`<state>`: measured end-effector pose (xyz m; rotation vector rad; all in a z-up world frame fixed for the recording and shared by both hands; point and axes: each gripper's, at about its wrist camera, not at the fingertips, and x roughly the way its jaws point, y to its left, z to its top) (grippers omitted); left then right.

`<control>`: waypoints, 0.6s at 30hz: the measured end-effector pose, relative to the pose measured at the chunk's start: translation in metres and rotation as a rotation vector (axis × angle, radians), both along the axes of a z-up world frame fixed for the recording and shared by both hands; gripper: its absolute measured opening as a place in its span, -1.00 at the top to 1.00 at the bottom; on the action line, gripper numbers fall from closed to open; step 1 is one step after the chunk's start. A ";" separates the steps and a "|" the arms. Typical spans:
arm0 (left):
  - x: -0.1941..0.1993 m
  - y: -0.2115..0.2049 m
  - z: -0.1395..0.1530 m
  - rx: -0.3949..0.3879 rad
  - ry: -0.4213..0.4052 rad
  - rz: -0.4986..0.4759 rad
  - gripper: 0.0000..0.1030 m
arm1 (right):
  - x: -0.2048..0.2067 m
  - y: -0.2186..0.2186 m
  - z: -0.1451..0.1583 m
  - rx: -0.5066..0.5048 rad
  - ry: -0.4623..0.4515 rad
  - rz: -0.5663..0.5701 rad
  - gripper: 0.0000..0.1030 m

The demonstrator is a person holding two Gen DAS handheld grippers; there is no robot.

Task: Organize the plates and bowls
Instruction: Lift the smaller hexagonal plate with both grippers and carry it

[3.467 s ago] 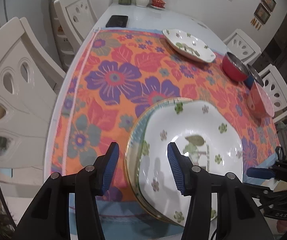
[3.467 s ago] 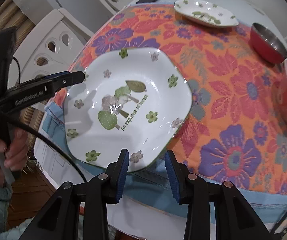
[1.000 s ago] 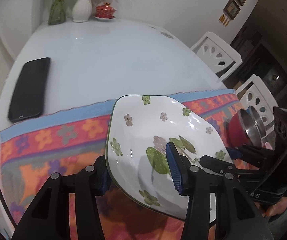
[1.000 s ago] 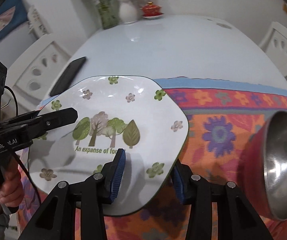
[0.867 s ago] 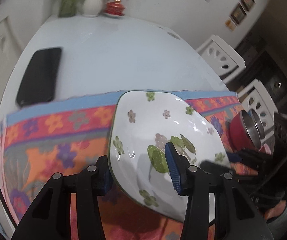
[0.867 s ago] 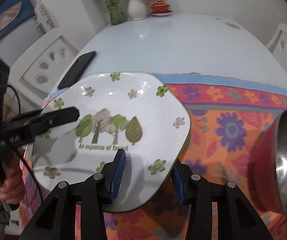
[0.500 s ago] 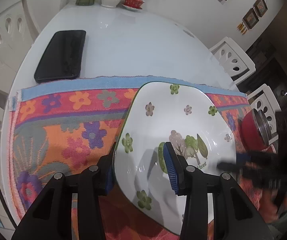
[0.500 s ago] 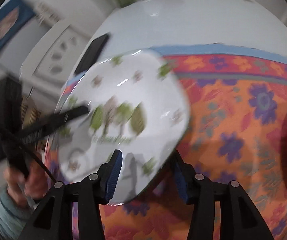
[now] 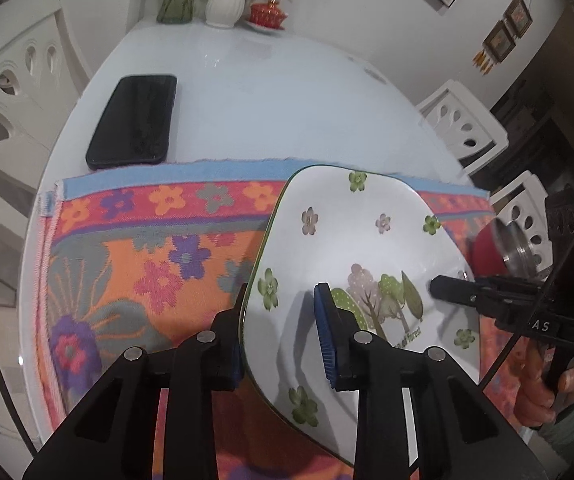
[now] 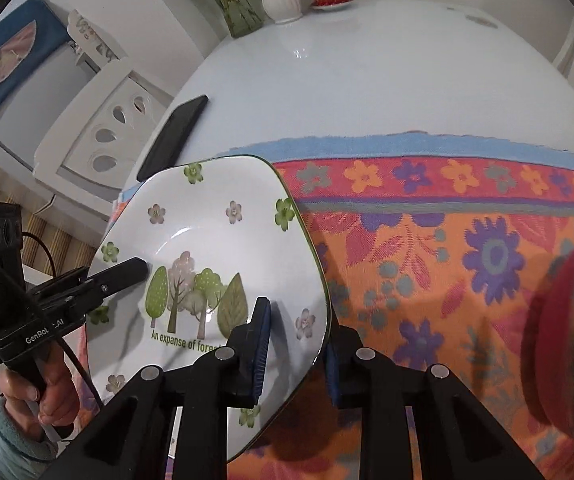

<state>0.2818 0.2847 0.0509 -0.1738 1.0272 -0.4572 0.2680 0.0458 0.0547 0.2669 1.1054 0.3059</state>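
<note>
A white plate (image 9: 351, 240) with green flowers and a tree print is held between both grippers above the flowered cloth (image 9: 147, 264). My left gripper (image 9: 283, 340) is shut on the plate's left rim. My right gripper (image 10: 297, 344) is shut on the plate's (image 10: 207, 240) right rim. The right gripper also shows in the left wrist view (image 9: 467, 292), and the left gripper in the right wrist view (image 10: 123, 274). A red bowl with a steel inside (image 10: 567, 336) stands tilted at the right, also in the left wrist view (image 9: 495, 248).
A black phone (image 9: 135, 120) lies on the white table (image 9: 287, 100) beyond the cloth's blue edge. Vases and a small red lidded cup (image 9: 267, 12) stand at the far end. White chairs (image 9: 463, 128) ring the table.
Both grippers carried the plate from the near stack to the far end of the cloth. In the last second it has shifted back and left, tilted, over the cloth.
</note>
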 end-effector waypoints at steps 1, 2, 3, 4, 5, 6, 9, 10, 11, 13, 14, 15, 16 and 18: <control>-0.002 0.000 0.004 -0.002 -0.005 0.002 0.50 | -0.002 -0.001 0.004 0.002 -0.002 -0.005 0.56; -0.008 0.000 0.013 0.000 -0.021 0.006 0.50 | -0.007 -0.002 0.012 0.006 -0.011 -0.010 0.56; -0.013 0.000 0.021 -0.001 -0.033 0.010 0.50 | -0.011 -0.002 0.017 0.005 -0.020 -0.011 0.56; -0.018 -0.001 0.028 -0.006 -0.042 0.013 0.50 | -0.014 -0.001 0.025 0.003 -0.030 -0.013 0.56; -0.023 0.000 0.035 -0.014 -0.050 0.018 0.50 | -0.020 -0.002 0.033 0.004 -0.039 -0.015 0.56; -0.029 0.001 0.044 -0.024 -0.058 0.023 0.50 | -0.027 -0.004 0.040 0.005 -0.046 -0.017 0.56; -0.051 -0.001 0.063 -0.016 -0.080 0.034 0.50 | -0.047 -0.007 0.060 0.005 -0.058 -0.020 0.56; -0.058 -0.003 0.068 -0.008 -0.084 0.040 0.50 | -0.055 -0.007 0.066 0.004 -0.058 -0.019 0.56; -0.067 -0.003 0.072 -0.004 -0.087 0.045 0.50 | -0.063 -0.009 0.071 0.002 -0.059 -0.018 0.56; -0.087 0.000 0.079 -0.017 -0.089 0.060 0.50 | -0.080 -0.006 0.082 -0.007 -0.061 -0.011 0.56; -0.095 0.002 0.081 -0.023 -0.087 0.068 0.50 | -0.093 -0.004 0.088 -0.010 -0.062 -0.005 0.56; -0.104 0.003 0.084 -0.027 -0.087 0.076 0.50 | -0.104 -0.004 0.092 -0.013 -0.063 -0.001 0.56; -0.114 0.005 0.086 -0.030 -0.088 0.085 0.50 | -0.115 -0.003 0.095 -0.015 -0.063 0.003 0.56; -0.135 0.008 0.089 -0.037 -0.090 0.103 0.50 | -0.135 -0.001 0.098 -0.019 -0.063 0.010 0.56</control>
